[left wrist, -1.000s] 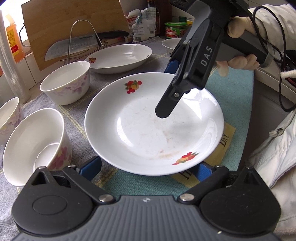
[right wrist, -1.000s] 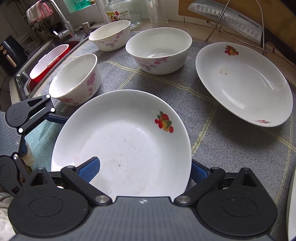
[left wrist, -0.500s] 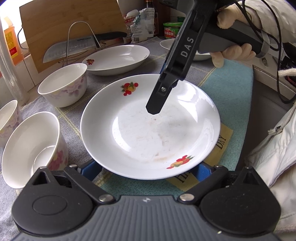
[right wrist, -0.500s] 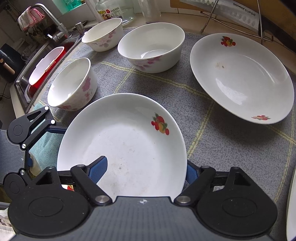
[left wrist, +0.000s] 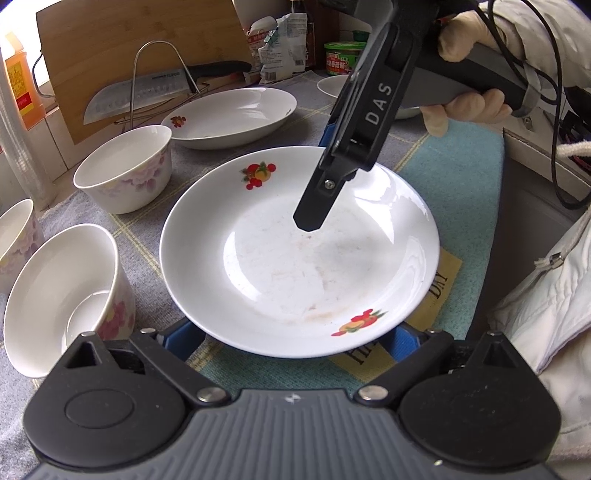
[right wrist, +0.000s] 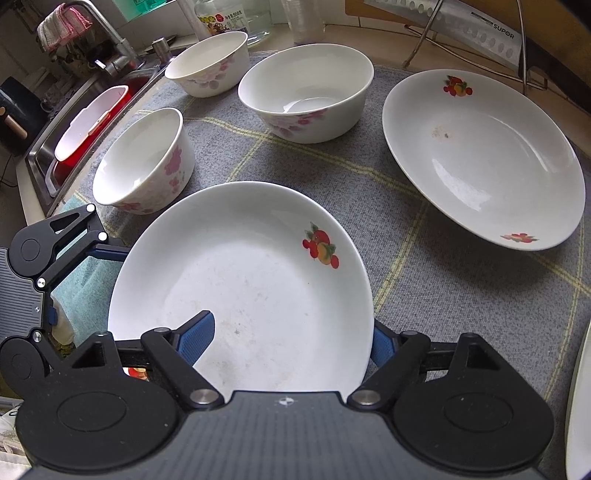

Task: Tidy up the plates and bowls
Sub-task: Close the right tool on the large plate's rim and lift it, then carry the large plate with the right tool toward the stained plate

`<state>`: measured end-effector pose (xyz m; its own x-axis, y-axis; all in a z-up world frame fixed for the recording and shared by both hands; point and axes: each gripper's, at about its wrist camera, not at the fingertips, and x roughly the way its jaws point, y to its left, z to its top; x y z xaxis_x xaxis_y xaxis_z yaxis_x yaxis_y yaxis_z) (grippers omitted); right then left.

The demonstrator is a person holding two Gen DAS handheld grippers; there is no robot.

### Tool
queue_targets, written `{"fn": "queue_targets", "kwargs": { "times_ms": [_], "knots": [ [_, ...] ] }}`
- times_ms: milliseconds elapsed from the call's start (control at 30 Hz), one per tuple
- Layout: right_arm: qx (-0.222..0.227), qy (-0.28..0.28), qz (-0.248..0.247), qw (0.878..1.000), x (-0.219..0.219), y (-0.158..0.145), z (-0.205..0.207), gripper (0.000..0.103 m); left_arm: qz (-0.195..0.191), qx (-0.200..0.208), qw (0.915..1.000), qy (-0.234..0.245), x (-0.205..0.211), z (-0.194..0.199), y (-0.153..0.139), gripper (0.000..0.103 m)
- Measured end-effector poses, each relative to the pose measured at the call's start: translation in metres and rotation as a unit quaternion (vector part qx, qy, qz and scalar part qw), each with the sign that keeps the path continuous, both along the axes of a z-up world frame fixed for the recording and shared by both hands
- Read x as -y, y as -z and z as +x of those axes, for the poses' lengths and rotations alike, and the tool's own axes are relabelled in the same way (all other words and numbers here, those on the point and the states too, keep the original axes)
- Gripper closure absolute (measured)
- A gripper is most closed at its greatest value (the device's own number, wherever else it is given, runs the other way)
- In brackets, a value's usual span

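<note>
We read "DAS" in white down the black arm of the right claw (right wrist: 288, 339), and only the left wrist view shows it, along with the gloved hand (left wrist: 469, 107) around that claw's grey handle. "SUPOR" is printed on the blade of the knife (right wrist: 461, 22) in its wire stand, far ahead of the right claw. Just ahead of the left claw (left wrist: 293, 339), "DAY" shows on a yellow patch of the teal mat (left wrist: 461, 166), beside the plate. The green tub (left wrist: 343, 59) far beyond has a label too small for us to read.

The plate (left wrist: 295, 266) lies open side up directly ahead of both claws. It is round, so it has no long axis. One fruit print sits on the rim nearest the left claw and another on the far rim.

The left claw's jaws have just been closing but stand wide apart. The plate's near rim lies over both blue fingertips, with no clamp that we can see. The right claw's jaws have also just been closing. One finger reaches over the plate's inside and the other sits outside the rim, so the rim is between them. We cannot tell whether the pads press on it.

Only the right wrist view shows the sink (right wrist: 40, 155) with a red basin (right wrist: 92, 118), far to that claw's left. Ahead of it on the grey mat (right wrist: 424, 295) stand three flowered bowls (right wrist: 306, 92), and a second plate (right wrist: 480, 155) lies ahead to its right.
</note>
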<state>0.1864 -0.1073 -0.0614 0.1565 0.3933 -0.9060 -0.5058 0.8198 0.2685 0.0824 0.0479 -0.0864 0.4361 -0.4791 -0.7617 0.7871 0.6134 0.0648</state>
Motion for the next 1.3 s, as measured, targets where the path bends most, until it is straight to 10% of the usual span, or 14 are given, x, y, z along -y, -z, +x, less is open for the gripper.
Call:
{"fn": "queue_targets", "kwargs": {
  "times_ms": [1300],
  "knots": [
    [0.041, 0.031, 0.005, 0.999, 0.065, -0.039, 0.000, 0.014, -0.007, 0.005, 0.9997, 0.024, 0.049, 0.021, -0.024, 0.005]
  ]
}}
